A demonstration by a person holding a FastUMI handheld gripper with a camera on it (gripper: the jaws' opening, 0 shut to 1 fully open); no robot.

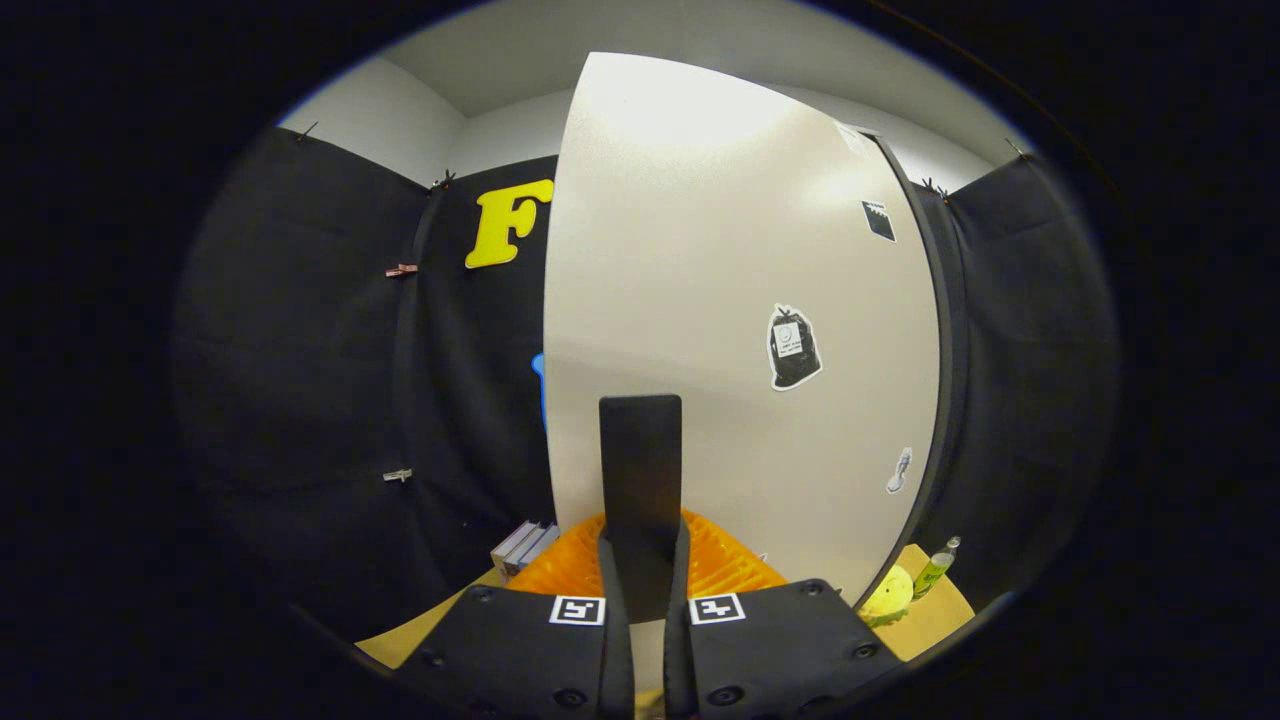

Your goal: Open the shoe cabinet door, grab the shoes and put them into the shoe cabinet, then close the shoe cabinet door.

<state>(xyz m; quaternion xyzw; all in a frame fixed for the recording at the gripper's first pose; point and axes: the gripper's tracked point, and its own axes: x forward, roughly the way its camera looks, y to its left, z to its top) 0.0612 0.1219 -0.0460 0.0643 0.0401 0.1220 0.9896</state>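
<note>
- The jaws [640, 600] stand almost together, and a dark flat handle [640, 470] rises out of the narrow gap between them; both sides appear to press on it.
- Each jaw body carries a small square black-and-white marker on its near top face.
- Just ahead of the jaws, behind the handle, sits an orange ribbed plastic rack [720, 565], partly hidden by them.
- The handle belongs to the shoe cabinet door [700, 300], a broad pale panel that rises directly beyond the jaws and tilts slightly. It bears a dark bag-shaped sticker [794, 348] up and right of the handle, a smaller dark sticker [878, 220] higher up, and a small pale sticker [899, 470] near its right edge.
- The counter [930, 615] is tan; to the right of the jaws a yellow round object [888, 595] lies on it, with a small green bottle [935, 568] just beside it.
- To the left of the jaws, near the rack, lies a stack of greyish flat blocks [525, 545].
- Beyond, black cloth [300, 380] held by clips forms the booth wall; above it run white walls and a ceiling.
</note>
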